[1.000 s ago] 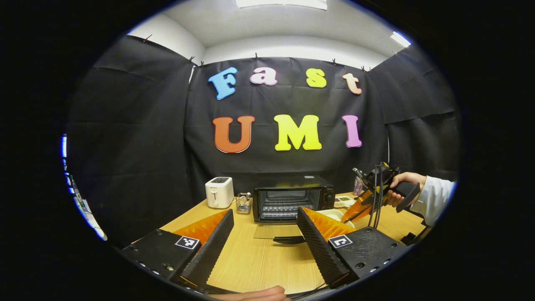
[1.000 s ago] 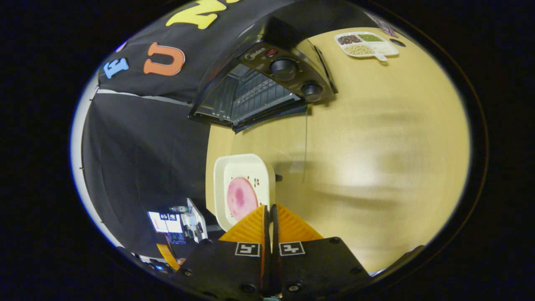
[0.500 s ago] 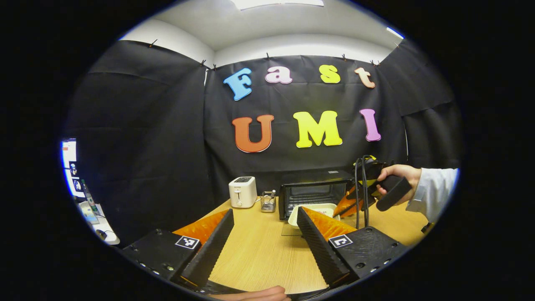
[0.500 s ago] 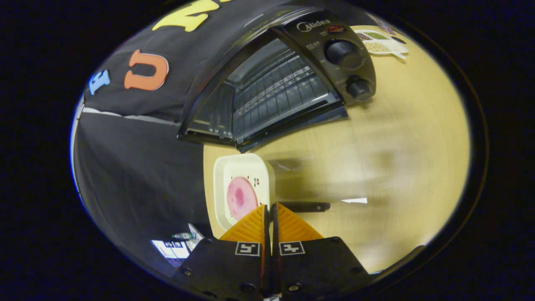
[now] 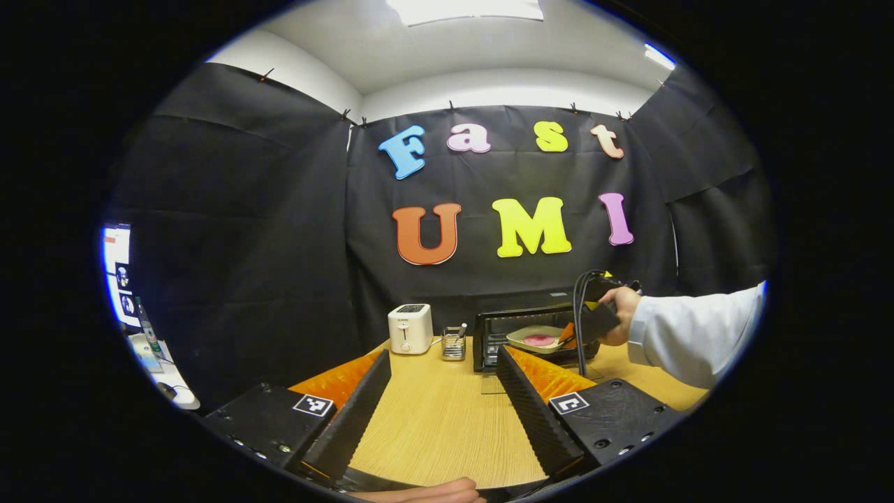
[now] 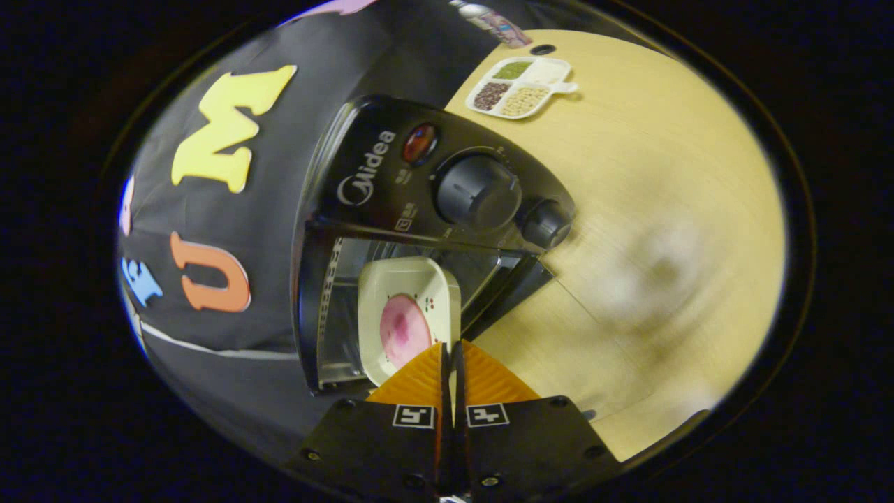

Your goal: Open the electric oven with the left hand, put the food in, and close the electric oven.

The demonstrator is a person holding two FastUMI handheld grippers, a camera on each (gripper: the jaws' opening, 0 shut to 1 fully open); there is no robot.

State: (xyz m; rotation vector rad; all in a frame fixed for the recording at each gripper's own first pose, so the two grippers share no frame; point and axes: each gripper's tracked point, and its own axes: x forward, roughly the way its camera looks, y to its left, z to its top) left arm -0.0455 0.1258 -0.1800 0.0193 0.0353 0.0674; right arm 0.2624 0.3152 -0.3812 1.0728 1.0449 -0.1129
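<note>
A: Left of the oven [image 5: 534,338], what waits?
B: The left hand-held gripper [image 5: 440,395], wide apart, holding nothing.
A: And right?
B: The right hand-held gripper [image 6: 451,363] pinches the plate [image 6: 408,314] of food inside the oven's mouth; tilted, it might catch the rack.

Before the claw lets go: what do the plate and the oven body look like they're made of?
Plate: pale, glossy, with a printed motif, so likely glazed ceramic, though melamine would look the same. Oven body: black with a dull sheen, probably painted metal or plastic on the control panel; its knobs look like moulded plastic. The open door is see-through, apparently glass.
</note>
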